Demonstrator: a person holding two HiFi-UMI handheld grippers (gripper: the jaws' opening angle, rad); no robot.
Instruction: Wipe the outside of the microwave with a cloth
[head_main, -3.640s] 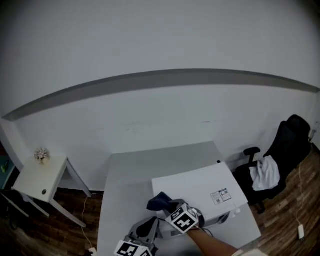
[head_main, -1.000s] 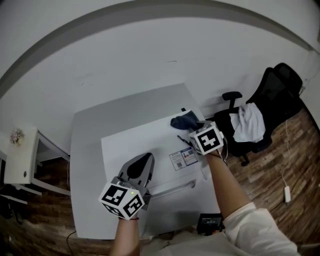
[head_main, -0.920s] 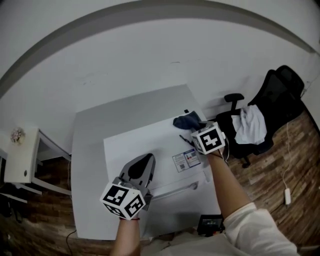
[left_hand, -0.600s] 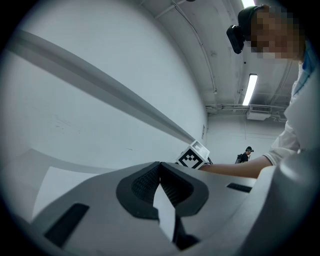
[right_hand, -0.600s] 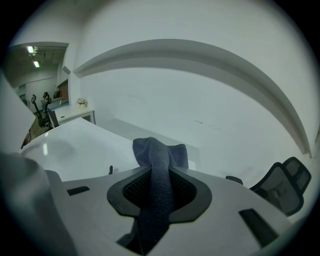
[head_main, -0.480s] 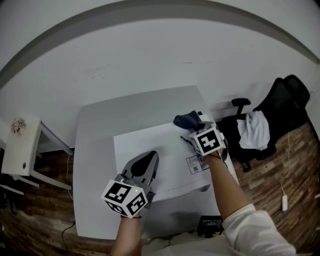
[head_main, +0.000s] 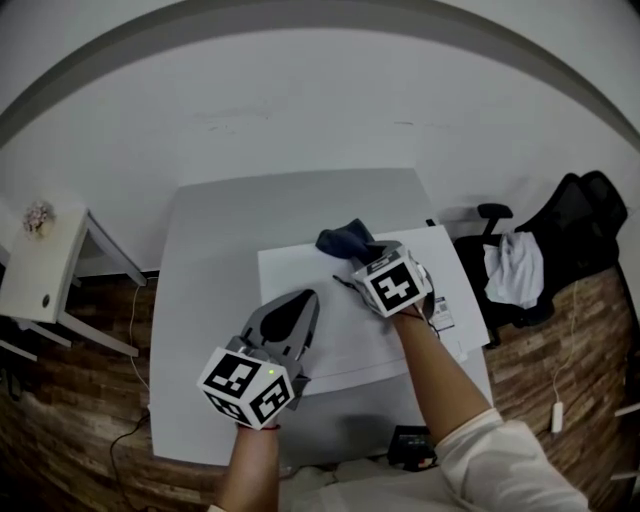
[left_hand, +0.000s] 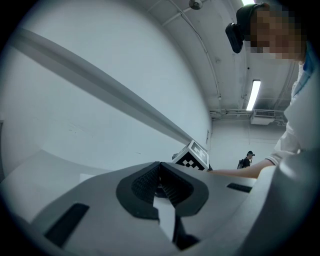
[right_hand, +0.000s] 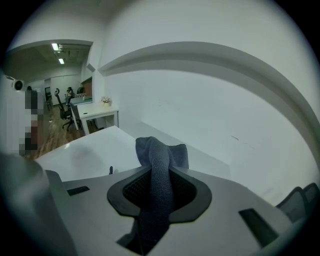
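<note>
Pinching the dark cloth (head_main: 338, 240) lets the right gripper (head_main: 355, 262) press it on the microwave (head_main: 350, 322) top, near its twelve o'clock edge. The left gripper (head_main: 292, 315), clenched empty at eight o'clock, probably steadies. Only the right gripper view shows fabric bunched between the pads (right_hand: 131, 190); only the head view shows the microwave on the table (head_main: 200, 260).

Everything is lit dimly and evenly, in grey. A ceiling strip (left_hand: 253, 95) is seen glowing past the wall (left_hand: 100, 90). Edges are bent and blacked out by fisheye.
</note>
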